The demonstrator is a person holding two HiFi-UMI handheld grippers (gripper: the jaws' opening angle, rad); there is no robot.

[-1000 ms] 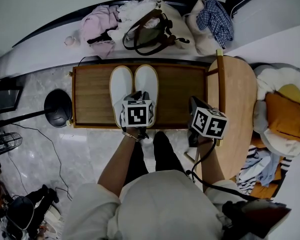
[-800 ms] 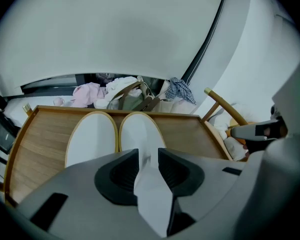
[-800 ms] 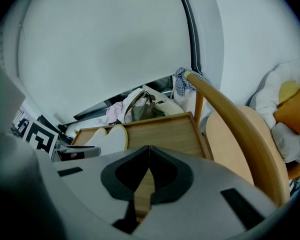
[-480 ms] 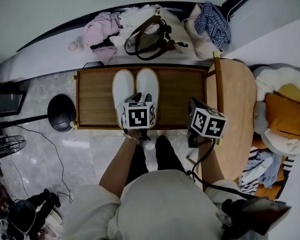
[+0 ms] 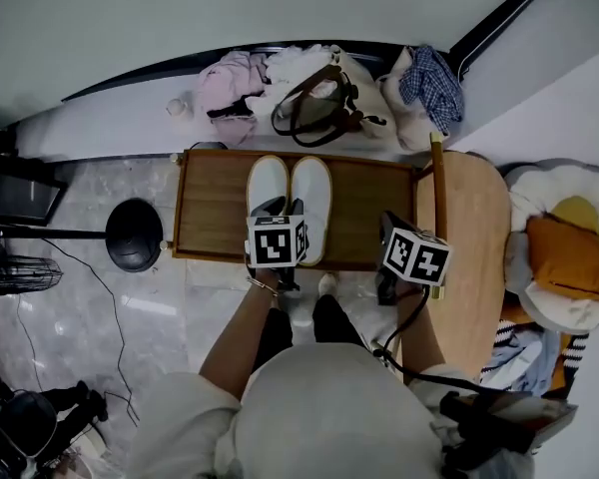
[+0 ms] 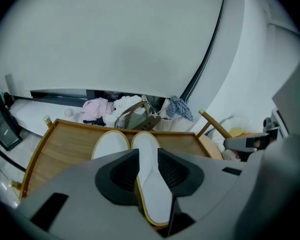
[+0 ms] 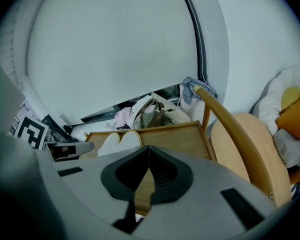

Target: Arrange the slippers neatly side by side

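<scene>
Seemingly finished, the slippers [image 5: 291,206] lie touching side by side on the tray [image 5: 212,213], the left tool [image 6: 147,167] just opened, gripping nothing, above one heel, the right tool [image 7: 149,172] closed and empty, so only withdrawing remains.

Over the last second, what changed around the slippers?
The left gripper has just been opening its jaws, letting go of the right-hand slipper; nothing is gripped now. The slippers stayed side by side on the wooden tray; right gripper shut, empty.
</scene>
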